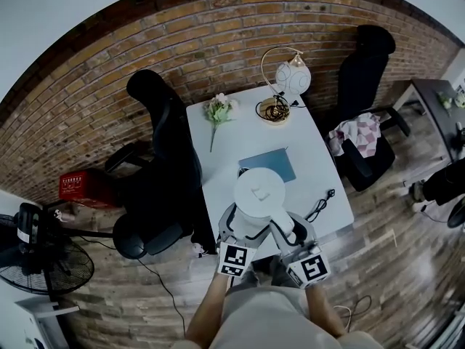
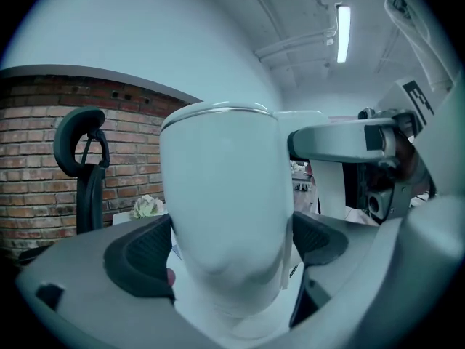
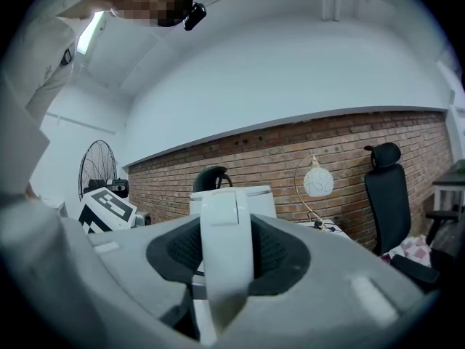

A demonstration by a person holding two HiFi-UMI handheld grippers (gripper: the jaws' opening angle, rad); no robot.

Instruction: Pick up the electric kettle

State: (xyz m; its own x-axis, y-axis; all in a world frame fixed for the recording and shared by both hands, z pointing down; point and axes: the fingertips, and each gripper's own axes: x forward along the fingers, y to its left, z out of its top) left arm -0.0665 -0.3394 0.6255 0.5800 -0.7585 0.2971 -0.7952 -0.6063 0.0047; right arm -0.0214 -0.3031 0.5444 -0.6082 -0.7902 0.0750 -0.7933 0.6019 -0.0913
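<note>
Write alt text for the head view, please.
A person holds a white electric kettle with two grippers at the near end of a white table: the left gripper grips its body, the right gripper its handle. A lamp stands farther back.

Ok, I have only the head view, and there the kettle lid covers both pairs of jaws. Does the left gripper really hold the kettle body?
Observer: Yes. In the left gripper view, the left gripper has its dark pads against both sides of the white kettle.
Operator: And the right one, what does it hold?
Observer: The right gripper is shut on the kettle's handle, a white upright strip between its pads.
</note>
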